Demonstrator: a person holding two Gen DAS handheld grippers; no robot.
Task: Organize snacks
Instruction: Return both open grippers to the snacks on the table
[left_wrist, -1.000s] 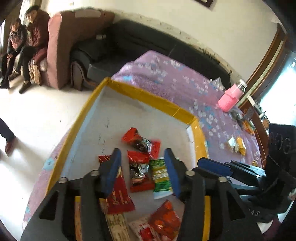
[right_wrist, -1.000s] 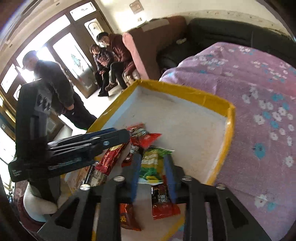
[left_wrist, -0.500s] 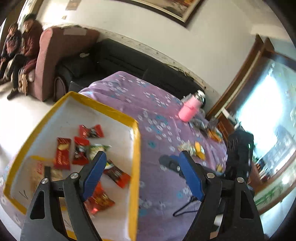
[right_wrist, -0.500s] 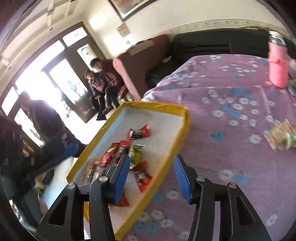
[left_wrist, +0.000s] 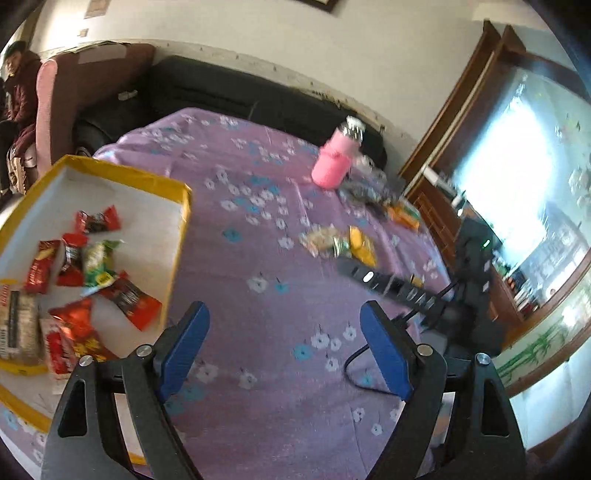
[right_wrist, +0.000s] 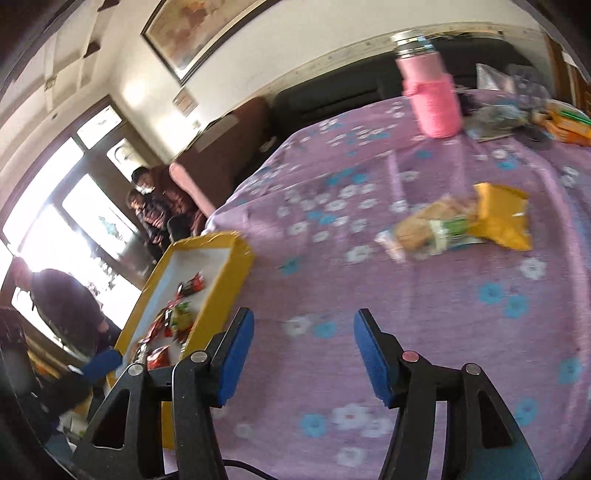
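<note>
A yellow-rimmed box on the purple flowered table holds several red and green snack packets; it also shows at the left of the right wrist view. Loose snacks, a clear biscuit pack and a yellow packet, lie on the cloth to the right; they show in the left wrist view too. My left gripper is open and empty above the cloth, right of the box. My right gripper is open and empty, short of the loose snacks, and appears in the left wrist view.
A pink bottle stands at the table's far side with bags and orange boxes next to it. A black cable lies on the cloth. A sofa and people are beyond the table on the left.
Both grippers have left the box and swung right over the cloth. Both have opened wider. The green packet the right gripper held one second ago now lies in the box.
</note>
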